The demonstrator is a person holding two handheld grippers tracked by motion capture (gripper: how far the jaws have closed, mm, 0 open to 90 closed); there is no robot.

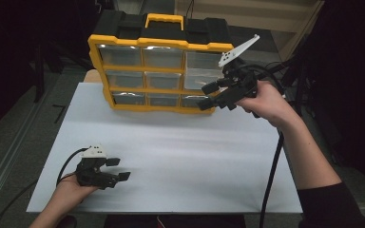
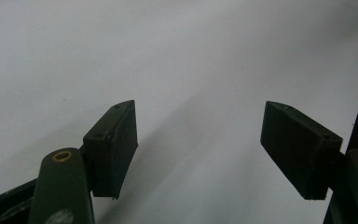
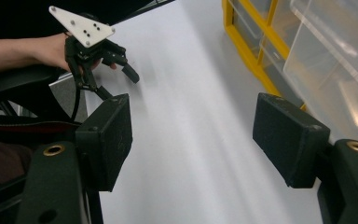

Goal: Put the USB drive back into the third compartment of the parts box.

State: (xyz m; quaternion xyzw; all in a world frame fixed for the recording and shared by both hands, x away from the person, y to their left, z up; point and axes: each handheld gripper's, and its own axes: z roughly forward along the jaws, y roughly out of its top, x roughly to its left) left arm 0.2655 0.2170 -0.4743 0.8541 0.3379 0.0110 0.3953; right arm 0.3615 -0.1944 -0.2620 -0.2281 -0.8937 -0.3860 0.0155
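— Right hand-held gripper (image 1: pixel 208 96): where does it stand?

— Up at the right end of the yellow drawer organizer (image 1: pixel 159 76), jaws apart with nothing between them. Its tips sit just in front of the lower right drawers; I cannot tell whether they touch. In the right gripper view one clear drawer (image 3: pixel 340 60) stands pulled out from the frame, close beside the right jaw.

— And the organizer itself?

— Upright at the far edge of the white bench (image 1: pixel 171 156), black top, yellow carry handle (image 1: pixel 164 20), three rows of clear drawers.

— The other hand?

— Left hand-held gripper (image 1: pixel 119 168) lies low at the near left corner of the bench, well apart from the organizer — jaws spread wide, only bare bench between them.
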